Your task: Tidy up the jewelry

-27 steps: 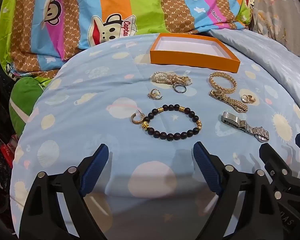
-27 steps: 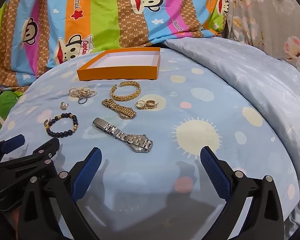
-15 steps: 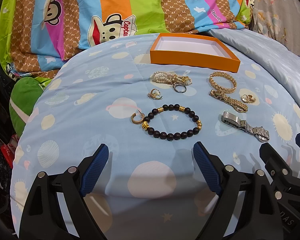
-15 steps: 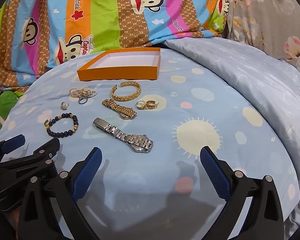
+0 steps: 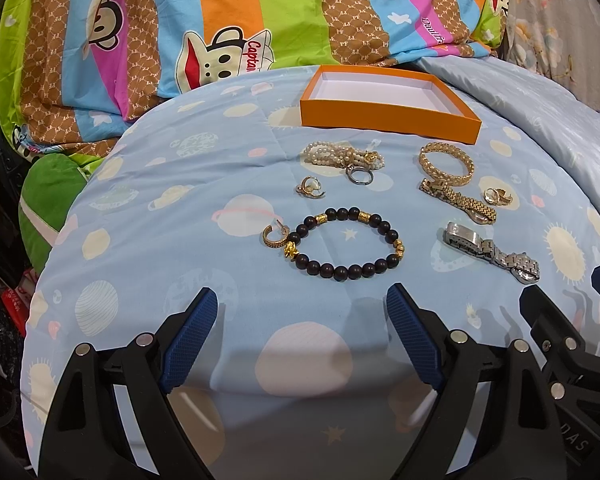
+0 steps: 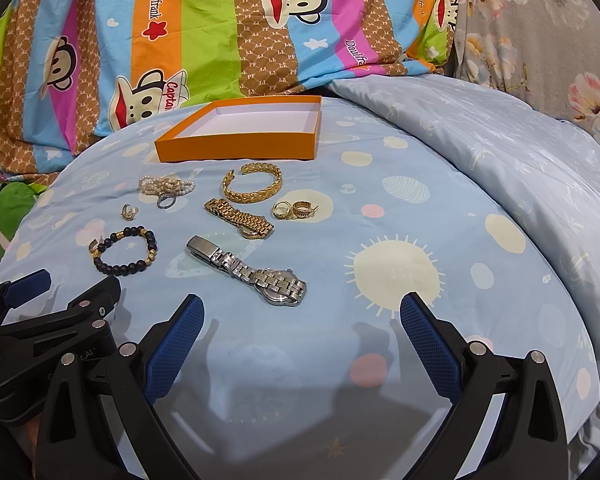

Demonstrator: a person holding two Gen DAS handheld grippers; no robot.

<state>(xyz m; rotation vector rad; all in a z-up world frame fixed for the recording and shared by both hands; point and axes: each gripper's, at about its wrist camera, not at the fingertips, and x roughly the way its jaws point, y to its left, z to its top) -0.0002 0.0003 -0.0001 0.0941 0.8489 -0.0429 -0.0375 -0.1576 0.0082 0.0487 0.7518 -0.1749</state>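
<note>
Left gripper (image 5: 302,314) hovering wide open, empty | right gripper (image 6: 302,318) likewise | nothing shifting since earlier frames | jewelry sitting mid-frame: beaded bracelet (image 5: 346,242), silver watch (image 6: 256,274) | orange box (image 6: 244,130) upper centre, empty | sorting not starting yet

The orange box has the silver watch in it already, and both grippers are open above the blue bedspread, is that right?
Not quite. The orange box holds nothing; the right wrist view shows only its white bottom. The silver watch lies on the blue bedspread, in front of the right gripper. The rest stands: the left gripper and the right one are both open above the bedspread.
</note>
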